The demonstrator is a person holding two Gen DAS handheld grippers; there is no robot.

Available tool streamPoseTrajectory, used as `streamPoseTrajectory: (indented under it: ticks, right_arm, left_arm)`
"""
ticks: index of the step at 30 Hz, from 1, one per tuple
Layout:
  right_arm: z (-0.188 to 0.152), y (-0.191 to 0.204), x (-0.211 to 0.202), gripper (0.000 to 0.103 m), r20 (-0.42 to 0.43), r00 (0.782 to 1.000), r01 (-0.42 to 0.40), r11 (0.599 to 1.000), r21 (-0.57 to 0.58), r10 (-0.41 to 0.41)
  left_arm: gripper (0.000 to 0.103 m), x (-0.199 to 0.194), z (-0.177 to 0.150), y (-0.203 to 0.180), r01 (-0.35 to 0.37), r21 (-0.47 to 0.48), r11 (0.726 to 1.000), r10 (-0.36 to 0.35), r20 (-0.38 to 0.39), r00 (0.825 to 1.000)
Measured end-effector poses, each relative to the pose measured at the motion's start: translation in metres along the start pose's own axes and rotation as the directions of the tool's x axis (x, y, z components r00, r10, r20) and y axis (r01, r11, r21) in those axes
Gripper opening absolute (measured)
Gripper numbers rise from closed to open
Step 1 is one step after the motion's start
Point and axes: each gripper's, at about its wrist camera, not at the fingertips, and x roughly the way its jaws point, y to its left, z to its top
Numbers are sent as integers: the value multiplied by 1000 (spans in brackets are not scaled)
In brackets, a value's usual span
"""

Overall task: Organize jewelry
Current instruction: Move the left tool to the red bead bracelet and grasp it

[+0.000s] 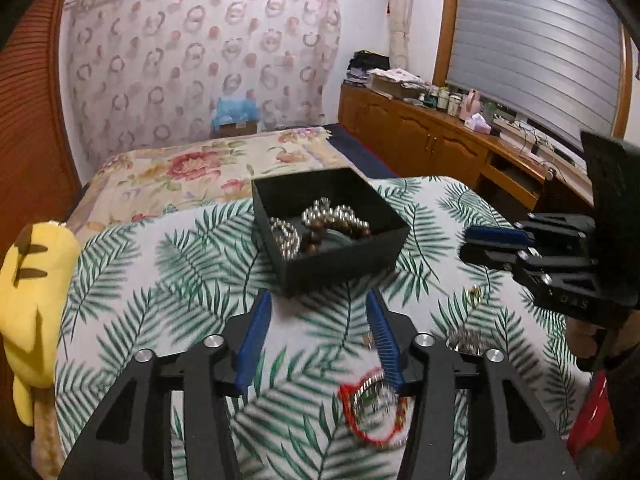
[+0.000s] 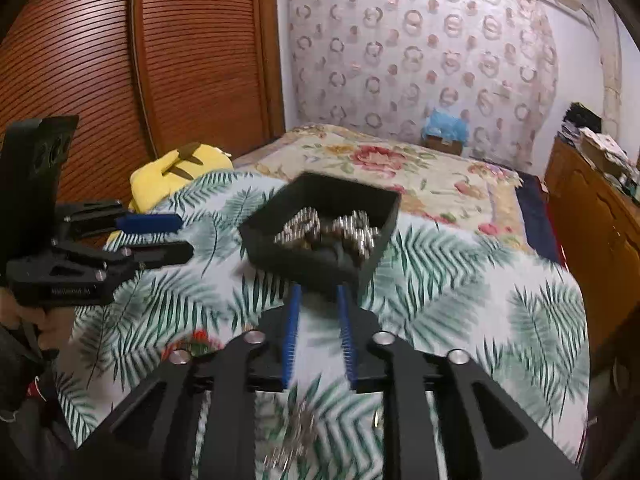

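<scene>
A black open box (image 1: 340,256) sits on the palm-leaf cloth and holds silver and brown bead strings (image 1: 328,220); it also shows in the right wrist view (image 2: 316,256). My left gripper (image 1: 318,300) is open and empty, just short of the box. A red-and-silver bracelet (image 1: 372,408) lies under its right finger, with a small gold ring (image 1: 474,292) and a silver piece (image 1: 466,340) further right. My right gripper (image 2: 318,294) is open with a narrow gap, empty, tips at the box's near wall. Silver jewelry (image 2: 300,432) lies blurred beneath it.
A yellow plush toy (image 1: 36,288) lies at the cloth's left edge. A floral bedspread (image 1: 208,168) stretches behind the box. A wooden sideboard (image 1: 440,140) with clutter stands at the right, and a brown slatted wardrobe (image 2: 120,60) at the left.
</scene>
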Motion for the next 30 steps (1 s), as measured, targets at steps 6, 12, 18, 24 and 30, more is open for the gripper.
streamPoseTrajectory:
  ticks: [6,12,18,24,30]
  right_arm:
    - [-42,5,-9,26,-45,999,9,998,56,-6]
    - [-73,10,-10,26,-91,996,12,996,92,-3]
    - [-89,15,-9,26,-110,994,0,995,101,12]
    - [-96,18,-7,26,-106,994,-3,995,100,14]
    - [-96,18,-9,26,-88,996,-4,996,94,12]
  left_arm:
    - [52,-7,-25,-2,10,-20,1000,-10,-30,999]
    - [49,-2,-45,2,14,-35,999,-17,-81,997]
    - [38,10,-51,12,24,-65,998,-32,-136,990]
    - [35,22,-50,11,49,-70,996,-61,-174,983]
    - [31,36,-48,8,59,-62,996,-71,-212,975]
